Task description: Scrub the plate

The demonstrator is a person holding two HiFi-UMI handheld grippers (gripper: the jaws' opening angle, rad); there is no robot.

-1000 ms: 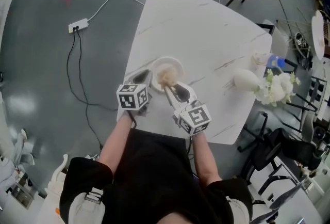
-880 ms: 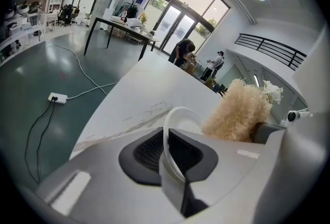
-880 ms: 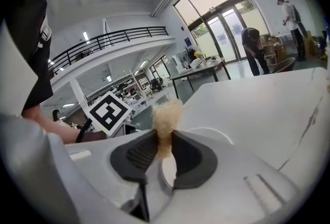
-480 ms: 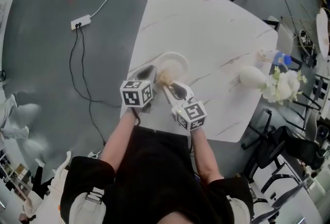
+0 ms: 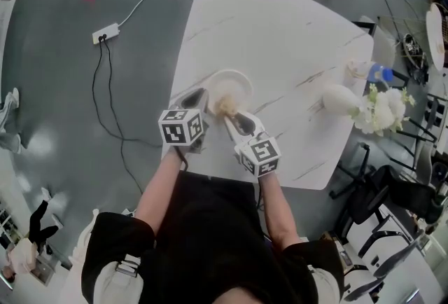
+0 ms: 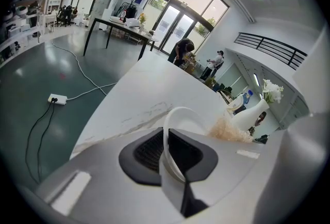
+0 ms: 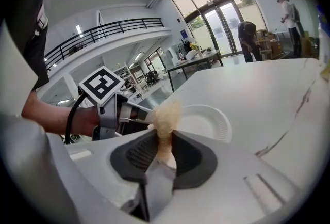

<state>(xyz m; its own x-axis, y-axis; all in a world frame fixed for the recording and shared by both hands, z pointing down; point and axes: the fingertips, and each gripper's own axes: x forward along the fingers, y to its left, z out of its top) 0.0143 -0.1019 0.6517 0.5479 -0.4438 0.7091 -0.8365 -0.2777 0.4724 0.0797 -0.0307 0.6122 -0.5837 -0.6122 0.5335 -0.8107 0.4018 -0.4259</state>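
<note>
Scarcely anything has moved in the last second: both grippers sit where they were, and the scrubber [image 5: 225,105] has only nudged across the plate [image 5: 236,80]. The left gripper [image 6: 167,140] has its jaws nearly shut on the plate's near rim, pinning it close to the table's [image 5: 280,29] front edge. The right gripper [image 7: 164,148] is clamped on the tan, fibrous scrubber, whose tuft rests on the plate's middle. The plate looks thin and light, likely to flex or slide, so a rim hold and gentle pressure seem right. The white marbled table looks smooth. The floor is glossy grey, with a power strip [image 5: 106,34] at left and a vase [image 5: 339,101] at right.
</note>
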